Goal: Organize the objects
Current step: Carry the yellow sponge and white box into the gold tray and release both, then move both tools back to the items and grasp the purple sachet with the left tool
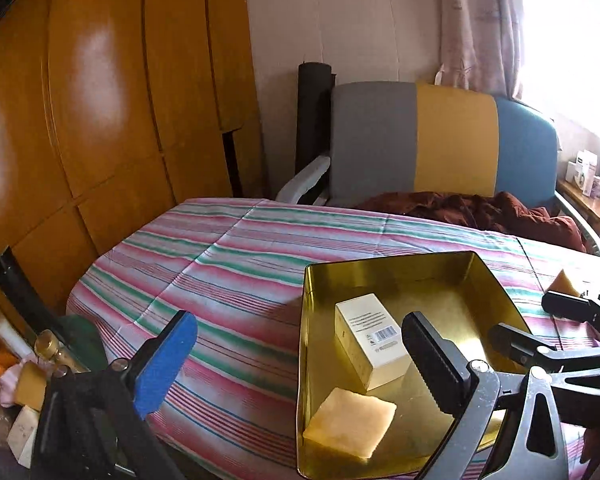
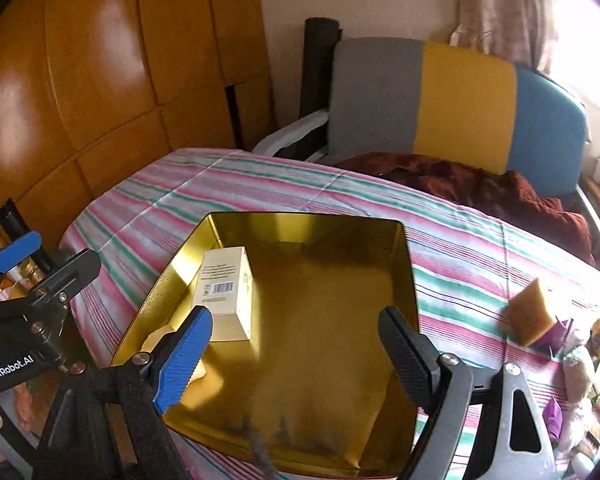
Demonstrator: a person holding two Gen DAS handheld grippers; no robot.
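Beside the tin, a sponge

- The place is a lived-in room of a home, most likely a bedroom or sitting room.
- A glossy orange-brown wooden wardrobe with panelled doors fills the left of both frames.
- A striped pink, green and white cloth covers the table in the middle.
- An armchair upholstered in grey, yellow and blue stands at upper right, with a crumpled maroon garment on its seat.
- A pale patterned curtain hangs by a bright window at the top right.
- Small boxes sit on a wooden ledge at the right edge.
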